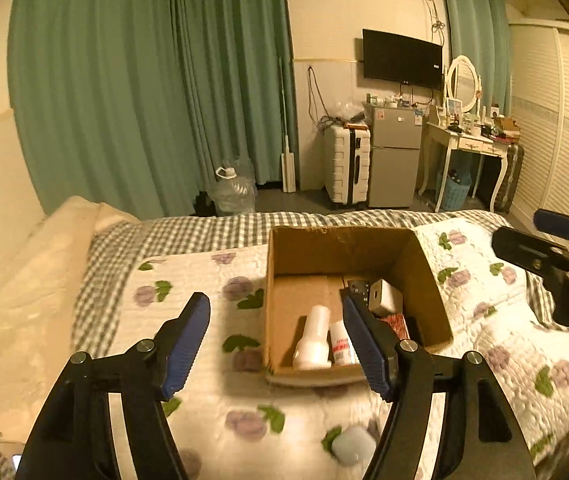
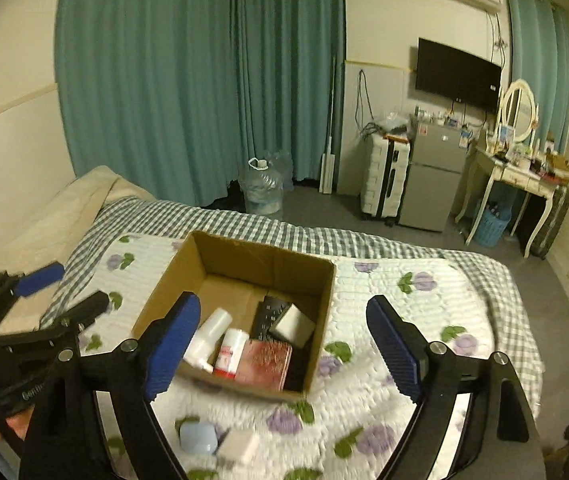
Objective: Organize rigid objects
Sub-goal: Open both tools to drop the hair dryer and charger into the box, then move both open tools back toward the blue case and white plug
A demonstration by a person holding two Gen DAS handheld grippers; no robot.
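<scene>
L gripper (image 1: 276,344) & R gripper (image 2: 282,348) both spread wide, nothing pinched, hovering over the cardboard box (image 2: 260,256) mid-bed on the floral quilt (image 2: 404,320). Box holds white bottle (image 2: 210,334), red-label tube (image 2: 230,352), red case (image 2: 264,362), dark remote-like item (image 2: 268,314) w/ white block (image 2: 294,324). Near edge of the quilt: pale blue case (image 2: 198,438) & white block (image 2: 240,446), blurred, partly behind L finger of R gripper.

Cardboard box (image 2: 244,264): matt brown corrugated paper, rough torn rim
Quilt (image 2: 384,364): soft puffy stitched cloth, floral print
Checked sheet (image 2: 244,220): woven cloth
White bottle (image 1: 313,338): smooth plastic
Red case (image 2: 263,364): textured, slight sheen
Left claw (image 1: 276,344), right claw (image 2: 282,352): matt black plastic, ribbed blue pads, metal screws
</scene>
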